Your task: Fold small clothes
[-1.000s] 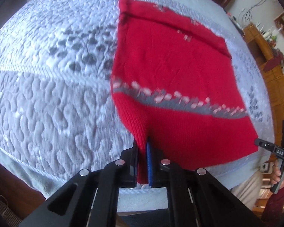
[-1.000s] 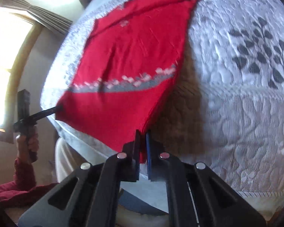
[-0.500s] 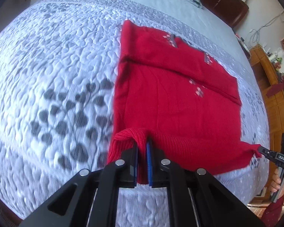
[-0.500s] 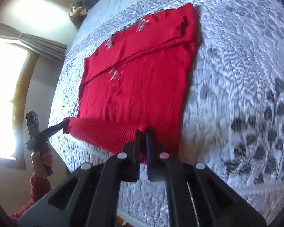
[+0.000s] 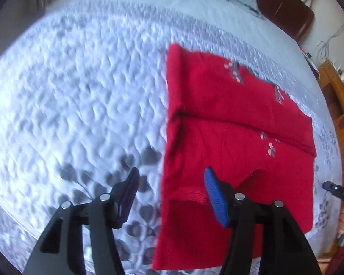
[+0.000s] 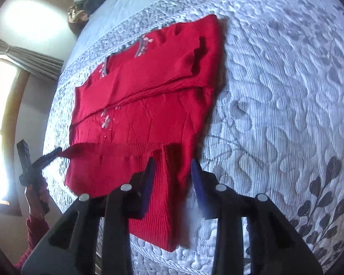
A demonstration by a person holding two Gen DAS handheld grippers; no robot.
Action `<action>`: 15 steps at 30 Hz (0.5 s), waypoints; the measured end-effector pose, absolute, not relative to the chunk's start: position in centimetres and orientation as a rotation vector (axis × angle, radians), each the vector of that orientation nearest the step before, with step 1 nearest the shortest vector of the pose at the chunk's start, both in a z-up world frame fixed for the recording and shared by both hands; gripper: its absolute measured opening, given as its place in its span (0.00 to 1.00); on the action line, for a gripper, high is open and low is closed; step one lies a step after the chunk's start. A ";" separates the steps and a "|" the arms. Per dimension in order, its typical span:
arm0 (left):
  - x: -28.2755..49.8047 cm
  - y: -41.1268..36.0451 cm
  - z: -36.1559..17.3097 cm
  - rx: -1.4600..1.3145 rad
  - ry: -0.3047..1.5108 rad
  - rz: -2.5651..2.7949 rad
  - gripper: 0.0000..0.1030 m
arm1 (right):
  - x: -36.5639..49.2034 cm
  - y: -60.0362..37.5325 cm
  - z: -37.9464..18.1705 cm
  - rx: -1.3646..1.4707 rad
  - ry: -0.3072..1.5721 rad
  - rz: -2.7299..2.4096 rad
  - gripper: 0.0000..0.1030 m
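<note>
both gripper (image 5: 170,184) (image 6: 172,168) jaws, just opening, release the ribbed red knit sweater (image 5: 236,123) (folded square) onto the quilted bedspread (image 5: 84,96).

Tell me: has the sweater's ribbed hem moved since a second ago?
Yes. The ribbed hem was carried from the bedspread's near edge up over the red sweater, toward the headboard; both grippers' jaws have just been opening.

Red sweater (image 5: 229,123) – pink-grey motifs, white bedspread (image 5: 80,91) – grey leaves
</note>
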State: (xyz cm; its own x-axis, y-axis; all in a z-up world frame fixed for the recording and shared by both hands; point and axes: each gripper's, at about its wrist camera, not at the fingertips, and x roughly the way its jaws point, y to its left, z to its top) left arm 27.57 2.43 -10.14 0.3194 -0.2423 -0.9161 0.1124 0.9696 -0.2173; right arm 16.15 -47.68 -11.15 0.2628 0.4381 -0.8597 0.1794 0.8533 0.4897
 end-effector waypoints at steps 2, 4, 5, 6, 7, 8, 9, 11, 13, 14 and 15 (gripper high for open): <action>27.8 2.2 -9.5 -0.085 1.206 -0.253 0.58 | 16.1 -47.2 -10.8 0.532 1.312 0.216 0.32; 27.9 1.4 -9.2 -0.029 1.198 -0.283 0.58 | 16.4 -46.2 -10.9 0.501 1.330 0.237 0.32; 27.9 0.6 -9.3 0.009 1.197 -0.299 0.58 | 16.6 -45.6 -11.2 0.481 1.340 0.247 0.32; 28.0 0.0 -9.5 0.035 1.198 -0.308 0.58 | 16.8 -45.0 -11.4 0.466 1.352 0.258 0.32; 28.2 -0.7 -9.7 0.062 1.199 -0.318 0.58 | 16.9 -44.7 -11.6 0.457 1.361 0.262 0.32; 28.2 -1.1 -9.8 0.080 1.198 -0.327 0.58 | 17.1 -44.4 -11.8 0.447 1.370 0.262 0.32; 28.4 -1.5 -10.0 0.088 1.201 -0.339 0.58 | 17.2 -44.2 -12.0 0.438 1.377 0.260 0.32; 29.0 -1.9 -10.5 0.089 1.212 -0.348 0.58 | 17.8 -44.0 -12.7 0.436 1.398 0.259 0.32; 29.4 -2.2 -11.0 0.099 1.221 -0.360 0.58 | 18.2 -44.0 -13.3 0.439 1.415 0.257 0.32; 29.4 -2.3 -11.2 0.111 1.223 -0.364 0.57 | 18.4 -44.0 -13.7 0.433 1.424 0.253 0.32; 29.6 -2.7 -11.4 0.134 1.223 -0.372 0.57 | 18.6 -44.0 -14.0 0.428 1.429 0.251 0.35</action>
